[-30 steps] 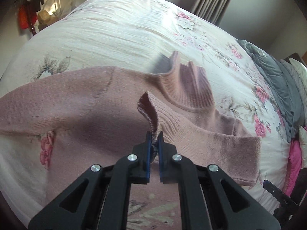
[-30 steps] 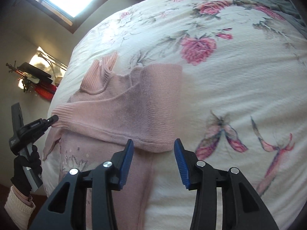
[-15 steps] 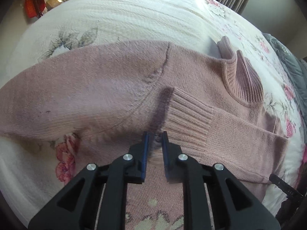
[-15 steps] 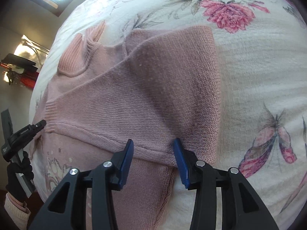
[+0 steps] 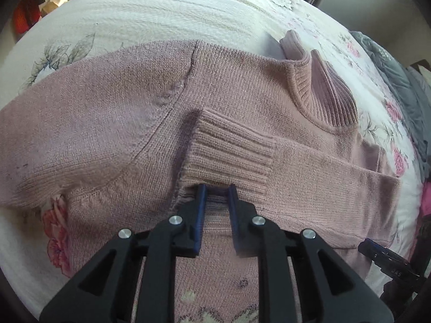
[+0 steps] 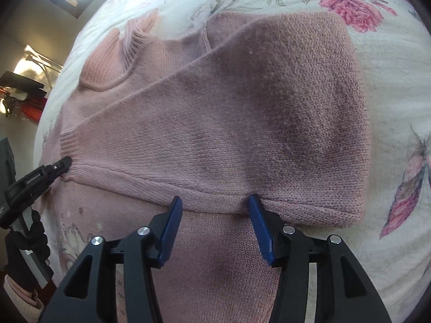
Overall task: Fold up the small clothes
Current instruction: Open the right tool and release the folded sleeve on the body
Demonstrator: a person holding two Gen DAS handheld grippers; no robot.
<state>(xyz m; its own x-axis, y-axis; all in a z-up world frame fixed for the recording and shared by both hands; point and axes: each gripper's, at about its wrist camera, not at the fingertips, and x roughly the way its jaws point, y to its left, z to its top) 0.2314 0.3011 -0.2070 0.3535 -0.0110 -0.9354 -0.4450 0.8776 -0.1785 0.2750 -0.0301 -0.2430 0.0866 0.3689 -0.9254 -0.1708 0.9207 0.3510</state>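
On the floral bedspread [image 5: 167,2]: one pink knit sweater [image 5: 113,123], lying flat, collar [image 5: 320,88] away from the person, one sleeve folded across the chest with its ribbed cuff [image 5: 229,150] near the middle; the other sleeve lies out flat.

Left gripper [image 5: 217,192]: jaws narrowly parted at the cuff's lower edge, pinching nothing visible.

Right gripper [image 6: 212,202]: jaws wide, tips at the lower seam of the folded sleeve [image 6: 242,123], holding nothing.

Risks, judged: knit is soft and loose; a fingertip snagging the cuff on withdrawal could drag the sleeve off its fold. A bite through two layers could lift the body panel too and skew the next fold. The soft bedspread may rumple underneath.

Writing: small white lettering on the left gripper's finger in the right wrist view, too small to read. No garment label visible.
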